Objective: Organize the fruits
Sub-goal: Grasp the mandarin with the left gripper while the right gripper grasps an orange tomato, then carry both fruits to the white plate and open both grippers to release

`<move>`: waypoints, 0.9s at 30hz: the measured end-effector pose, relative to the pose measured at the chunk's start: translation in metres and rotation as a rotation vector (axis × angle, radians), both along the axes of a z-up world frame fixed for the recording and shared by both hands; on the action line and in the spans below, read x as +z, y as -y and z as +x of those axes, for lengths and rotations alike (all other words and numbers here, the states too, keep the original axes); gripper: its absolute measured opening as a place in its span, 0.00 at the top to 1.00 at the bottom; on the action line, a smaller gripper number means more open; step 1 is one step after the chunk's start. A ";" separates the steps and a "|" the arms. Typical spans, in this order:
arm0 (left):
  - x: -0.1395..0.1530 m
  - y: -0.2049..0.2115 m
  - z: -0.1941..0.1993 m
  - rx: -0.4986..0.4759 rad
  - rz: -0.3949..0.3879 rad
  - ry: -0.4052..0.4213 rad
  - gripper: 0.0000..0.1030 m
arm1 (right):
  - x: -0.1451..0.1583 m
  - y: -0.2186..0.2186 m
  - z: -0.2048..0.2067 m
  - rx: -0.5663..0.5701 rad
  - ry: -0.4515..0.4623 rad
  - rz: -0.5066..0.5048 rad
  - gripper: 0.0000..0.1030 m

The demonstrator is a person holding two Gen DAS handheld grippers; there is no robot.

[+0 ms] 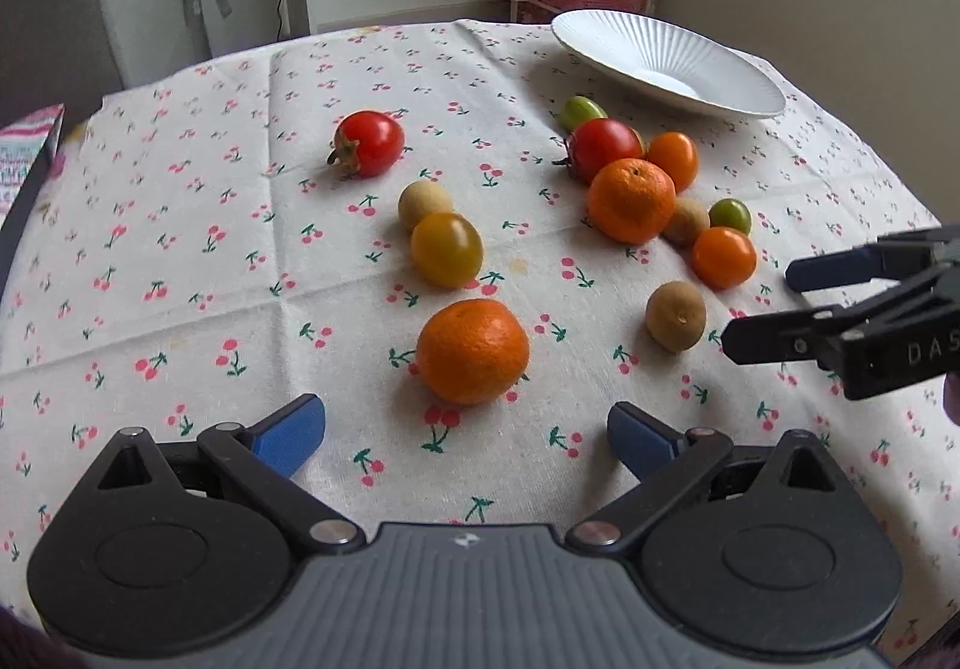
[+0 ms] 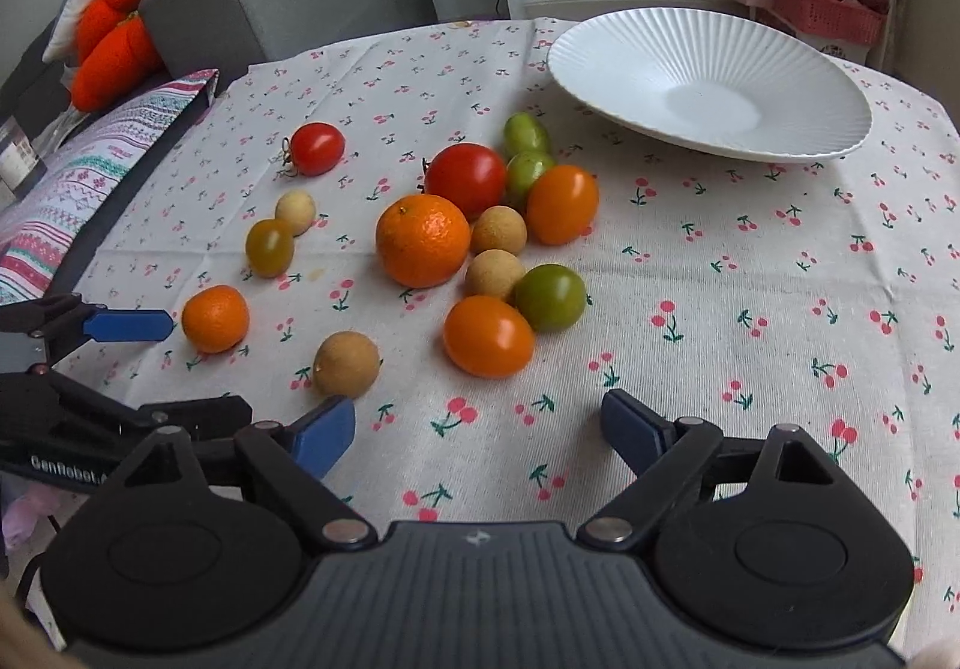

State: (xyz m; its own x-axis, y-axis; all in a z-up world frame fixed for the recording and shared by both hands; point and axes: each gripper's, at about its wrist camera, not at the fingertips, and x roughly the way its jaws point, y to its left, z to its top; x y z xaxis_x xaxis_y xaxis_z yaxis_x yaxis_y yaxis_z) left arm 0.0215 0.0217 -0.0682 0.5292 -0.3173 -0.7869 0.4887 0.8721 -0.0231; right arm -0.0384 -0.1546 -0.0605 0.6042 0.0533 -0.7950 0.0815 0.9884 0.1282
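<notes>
Jaws: we hold both grippers spread and empty, left gripper [image 1: 467, 438] and right gripper [image 2: 478, 426]. Plate [image 2: 708, 81]: bare, at the cloth's far edge. Mandarin [image 1: 473, 351]: straight ahead of the left jaws, nearest that hand; orange tomato [image 2: 488, 336] lies ahead of the right.
</notes>
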 end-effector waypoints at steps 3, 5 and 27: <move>0.000 0.000 0.001 0.007 -0.008 0.010 0.10 | -0.002 -0.005 0.003 -0.003 -0.013 -0.033 0.11; 0.001 0.000 0.002 0.009 -0.015 0.018 0.15 | 0.000 -0.006 0.004 -0.011 -0.011 -0.047 0.17; 0.011 0.001 0.009 0.048 -0.065 0.001 0.72 | 0.001 0.005 0.015 -0.067 0.052 0.040 0.67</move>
